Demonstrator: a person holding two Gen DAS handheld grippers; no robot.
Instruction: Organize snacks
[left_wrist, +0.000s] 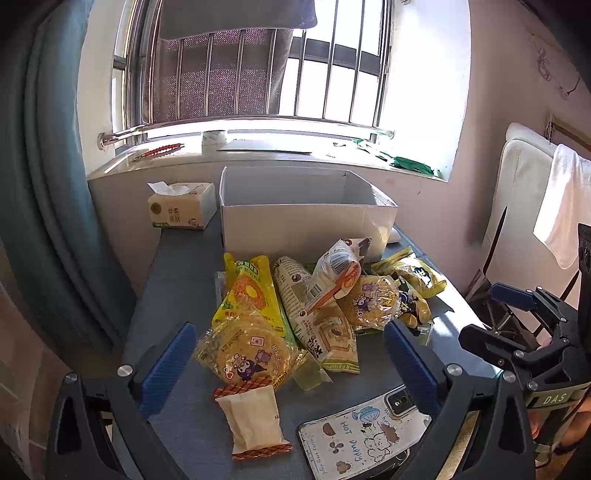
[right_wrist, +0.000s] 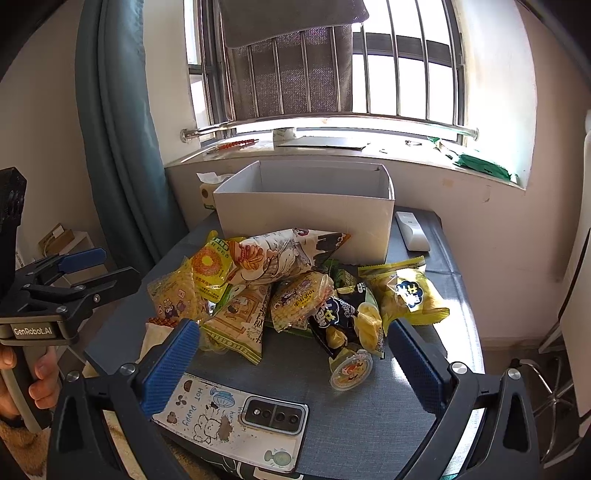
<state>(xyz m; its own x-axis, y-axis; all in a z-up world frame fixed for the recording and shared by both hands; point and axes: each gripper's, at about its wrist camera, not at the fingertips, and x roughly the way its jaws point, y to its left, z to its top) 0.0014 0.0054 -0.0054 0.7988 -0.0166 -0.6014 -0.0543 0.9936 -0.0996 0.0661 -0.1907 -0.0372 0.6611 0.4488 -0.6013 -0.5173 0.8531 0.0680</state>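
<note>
Hidden / unclear: the white box (right_wrist: 303, 214) stands open-topped at the far end of the blue-grey table (right_wrist: 332, 424). From both wrist views only its inner walls show; its floor is below the rim line, so I cannot tell whether anything lies inside. The tissue pack (left_wrist: 181, 206) sits just left of the box; in the right wrist view the box covers most of it. A white remote (right_wrist: 412, 230) lies right of the box, barely visible from the left wrist. Print on most wrappers is too small or warped to read.

Snack pile (left_wrist: 317, 306): heaped on the table directly in front of the box, none of it in the box. Wrappers overlap, so the lower packets are partly covered. The round cracker pack (left_wrist: 247, 354) is at the near left edge of the heap. A white pastry packet (left_wrist: 255, 421) lies apart, nearer the camera. A small jelly cup (right_wrist: 351, 369) rests tilted at the near right edge of the pile, under a dark packet.

Phone (right_wrist: 229, 413) lies face down near the table's front edge, its case partly hidden by the blue finger pads.

Left gripper (left_wrist: 291, 365): jaws spread wide, holding nothing, framing the cracker pack.
Right gripper (right_wrist: 291, 365): jaws spread wide, holding nothing, above the phone and the near side of the pile.
</note>
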